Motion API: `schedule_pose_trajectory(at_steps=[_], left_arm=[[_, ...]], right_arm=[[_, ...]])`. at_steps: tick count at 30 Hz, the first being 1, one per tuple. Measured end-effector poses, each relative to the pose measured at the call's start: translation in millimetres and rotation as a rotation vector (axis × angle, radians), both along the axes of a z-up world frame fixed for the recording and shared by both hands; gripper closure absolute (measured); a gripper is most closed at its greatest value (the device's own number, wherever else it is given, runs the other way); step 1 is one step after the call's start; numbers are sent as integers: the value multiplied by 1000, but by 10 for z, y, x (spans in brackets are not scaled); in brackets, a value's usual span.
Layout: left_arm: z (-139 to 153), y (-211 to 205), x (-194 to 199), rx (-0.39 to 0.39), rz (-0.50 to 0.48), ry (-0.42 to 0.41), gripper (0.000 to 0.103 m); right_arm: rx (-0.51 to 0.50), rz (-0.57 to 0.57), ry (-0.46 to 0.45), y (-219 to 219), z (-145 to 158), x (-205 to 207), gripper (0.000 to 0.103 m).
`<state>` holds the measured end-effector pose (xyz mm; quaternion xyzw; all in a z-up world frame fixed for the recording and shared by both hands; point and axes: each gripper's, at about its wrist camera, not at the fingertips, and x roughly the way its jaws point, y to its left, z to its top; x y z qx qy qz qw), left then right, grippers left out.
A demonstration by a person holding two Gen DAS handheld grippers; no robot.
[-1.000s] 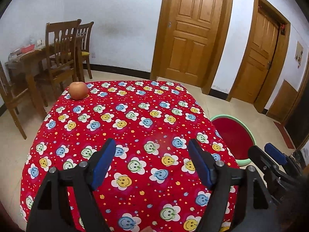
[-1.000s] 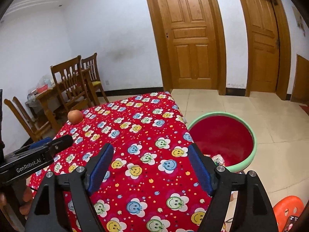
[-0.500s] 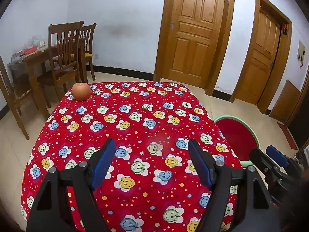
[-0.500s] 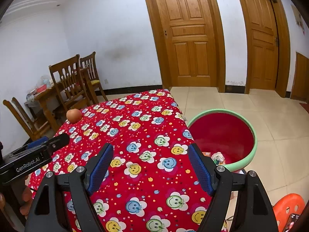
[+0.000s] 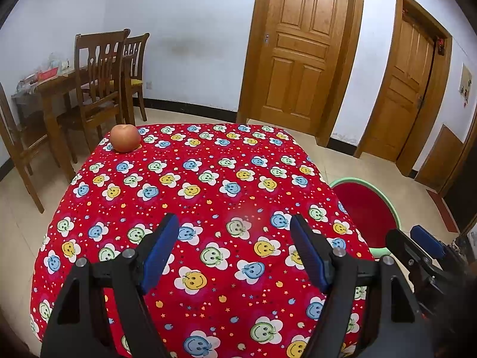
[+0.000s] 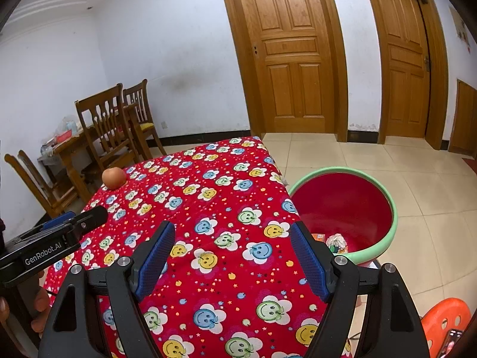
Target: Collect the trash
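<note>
A red bin with a green rim (image 6: 396, 217) stands on the floor right of the table; crumpled trash (image 6: 337, 242) lies at its bottom. The bin also shows in the left wrist view (image 5: 393, 211). An apple (image 5: 125, 138) sits at the table's far left corner, also in the right wrist view (image 6: 113, 178). My left gripper (image 5: 234, 249) is open and empty above the red smiley tablecloth (image 5: 208, 197). My right gripper (image 6: 232, 252) is open and empty over the table's near right part (image 6: 208, 208).
Wooden chairs (image 5: 98, 83) and a cluttered side table (image 5: 44, 83) stand at the far left. Two shut wooden doors (image 5: 301, 50) are on the far wall. An orange stool (image 6: 444, 319) is at the lower right on the tiled floor.
Both grippers have drawn back and tilted up a little, so the table sits lower in view. Both stay open and empty. The apple has not moved.
</note>
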<state>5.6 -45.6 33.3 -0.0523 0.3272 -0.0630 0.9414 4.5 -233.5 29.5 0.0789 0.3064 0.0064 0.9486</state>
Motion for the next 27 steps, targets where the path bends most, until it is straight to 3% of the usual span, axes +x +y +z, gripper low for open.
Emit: schedule_pose_trajectory(at_steps=[27], left_arm=[[-21, -16, 9, -2, -4, 3, 27]], right_arm=[[1, 1, 2, -9, -5, 0, 23]])
